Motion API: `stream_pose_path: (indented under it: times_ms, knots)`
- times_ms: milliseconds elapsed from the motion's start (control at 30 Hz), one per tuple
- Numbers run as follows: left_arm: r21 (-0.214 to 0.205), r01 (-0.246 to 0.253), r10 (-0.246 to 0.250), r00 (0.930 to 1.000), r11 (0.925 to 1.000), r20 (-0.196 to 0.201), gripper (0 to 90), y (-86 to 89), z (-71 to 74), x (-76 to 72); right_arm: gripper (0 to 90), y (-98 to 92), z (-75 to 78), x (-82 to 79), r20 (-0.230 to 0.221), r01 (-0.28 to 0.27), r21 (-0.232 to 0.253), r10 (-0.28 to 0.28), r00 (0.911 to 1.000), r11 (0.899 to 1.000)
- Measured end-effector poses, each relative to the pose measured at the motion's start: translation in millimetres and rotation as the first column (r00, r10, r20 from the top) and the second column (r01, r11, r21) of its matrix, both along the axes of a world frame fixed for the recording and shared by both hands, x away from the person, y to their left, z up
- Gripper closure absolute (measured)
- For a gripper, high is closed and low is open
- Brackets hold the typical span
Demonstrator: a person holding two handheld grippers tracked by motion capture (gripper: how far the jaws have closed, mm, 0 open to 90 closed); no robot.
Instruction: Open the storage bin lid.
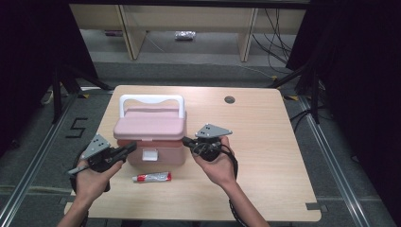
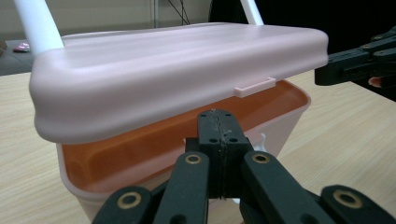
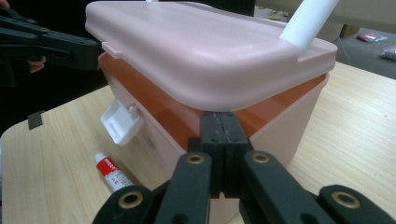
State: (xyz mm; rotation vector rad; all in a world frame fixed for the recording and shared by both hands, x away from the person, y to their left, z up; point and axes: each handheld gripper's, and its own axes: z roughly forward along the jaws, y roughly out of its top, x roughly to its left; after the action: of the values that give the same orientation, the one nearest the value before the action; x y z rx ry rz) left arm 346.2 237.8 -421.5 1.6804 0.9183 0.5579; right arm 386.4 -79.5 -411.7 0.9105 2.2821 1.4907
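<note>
A pink box (image 1: 150, 142) with a white handle (image 1: 151, 99) stands on the table, its lid (image 1: 150, 124) lifted a little off the rim. My left gripper (image 1: 131, 148) is shut, its tips at the box's left side just under the lid edge. My right gripper (image 1: 185, 140) is shut too, at the right side. In the left gripper view the joined tips (image 2: 219, 119) sit by the gap under the lid (image 2: 177, 70), where an orange inside shows. The right gripper view has its tips (image 3: 219, 119) under the lid (image 3: 210, 46), and the white latch (image 3: 122, 122) hangs loose.
A small red and white tube (image 1: 152, 177) lies on the wooden table (image 1: 265, 142) in front of the box. A cable hole (image 1: 230, 100) sits at the far right of the tabletop. Shelving and cables stand on the floor behind.
</note>
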Motion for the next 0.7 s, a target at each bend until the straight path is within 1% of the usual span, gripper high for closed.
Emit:
stream_pose_path:
  times_ms: [33,67,100,167,200,267,300,333,367,400,433,467,500,533,567,600,633,667,700]
  knots:
    - [-0.004,-0.009,0.009,0.9999,1.0000,-0.008,89.5,0.1,0.0,0.4,90.0,-0.3,-0.6,1.2,0.010,-0.006,0.002,0.006,0.9999,1.000]
    - [-0.005,-0.016,0.016,0.9998,0.9999,-0.013,89.6,0.2,0.2,1.2,90.0,0.3,-1.3,1.4,0.008,-0.012,0.010,0.011,0.9999,1.000]
    - [-0.013,-0.021,0.021,0.9996,0.9997,-0.016,89.6,0.6,0.9,2.9,90.0,0.2,-1.0,1.3,0.011,-0.008,0.006,0.008,0.9999,1.000]
    - [-0.016,-0.022,0.022,0.9997,0.9996,-0.012,89.6,1.4,0.9,4.6,90.0,-0.2,-0.1,0.6,0.011,-0.001,-0.002,0.001,0.9999,1.000]
    - [-0.022,-0.024,0.024,0.9997,0.9995,-0.011,89.5,1.7,1.0,5.3,90.0,0.0,0.6,1.8,0.029,-0.015,0.004,0.014,0.9995,1.000]
    - [-0.024,-0.028,0.028,0.9995,0.9993,-0.011,89.5,1.5,1.6,5.3,90.0,-0.3,1.0,2.1,0.028,-0.025,0.006,0.025,0.9993,1.000]
    - [-0.023,-0.028,0.027,0.9996,0.9994,-0.009,89.6,1.4,2.4,5.6,90.0,-1.3,2.1,1.7,0.036,-0.016,-0.007,0.016,0.9992,1.000]
    - [-0.020,-0.016,0.017,0.9998,0.9997,0.007,89.6,1.8,3.1,7.1,90.0,-1.3,2.1,1.7,0.036,-0.016,-0.007,0.016,0.9992,1.000]
    - [-0.022,-0.015,0.016,0.9998,0.9996,0.014,89.5,1.5,3.9,7.7,90.0,-1.6,2.7,1.7,0.041,-0.019,-0.010,0.020,0.9990,1.000]
    - [-0.022,-0.024,0.024,0.9996,0.9995,0.013,89.6,0.7,7.1,7.5,90.0,0.3,3.0,0.2,0.029,-0.028,0.000,0.028,0.9992,1.000]
    - [-0.022,-0.024,0.024,0.9996,0.9995,0.013,89.6,0.7,7.1,7.5,90.0,0.3,3.0,0.2,0.029,-0.028,0.000,0.028,0.9992,1.000]
    - [-0.026,-0.032,0.033,0.9994,0.9991,0.013,89.5,-0.1,10.1,7.8,90.0,1.8,3.7,-2.7,0.031,-0.026,-0.005,0.026,0.9992,1.000]
    - [-0.024,-0.018,0.018,0.9992,0.9995,0.035,89.5,0.0,11.3,10.4,90.0,2.8,3.4,-3.5,0.032,-0.032,-0.007,0.032,0.9989,0.999]
    - [-0.024,-0.018,0.018,0.9992,0.9995,0.035,89.5,0.0,11.3,10.4,90.0,2.8,3.4,-3.5,0.032,-0.032,-0.007,0.032,0.9989,0.999]
    - [-0.025,-0.039,0.039,0.9992,0.9989,0.011,89.5,-1.1,13.6,9.1,90.0,4.8,2.3,-4.0,0.042,-0.041,-0.005,0.041,0.9983,0.999]
    - [-0.025,-0.024,0.025,0.9993,0.9994,0.028,89.6,-1.5,14.6,12.8,90.0,9.4,1.0,-7.2,0.027,-0.045,-0.020,0.046,0.9986,0.999]
    - [-0.025,-0.024,0.025,0.9993,0.9994,0.028,89.5,-1.5,14.6,12.8,90.0,9.4,1.0,-7.2,0.027,-0.045,-0.020,0.046,0.9986,0.999]
    - [-0.029,-0.034,0.034,0.9993,0.9990,0.015,89.5,-2.3,14.8,12.8,90.0,12.6,-0.7,-6.9,0.031,-0.067,-0.014,0.067,0.9972,0.998]
    - [-0.030,-0.030,0.030,0.9994,0.9991,0.018,89.6,-2.6,14.9,14.4,90.0,15.1,-1.4,-7.3,0.039,-0.065,-0.022,0.066,0.9970,0.998]
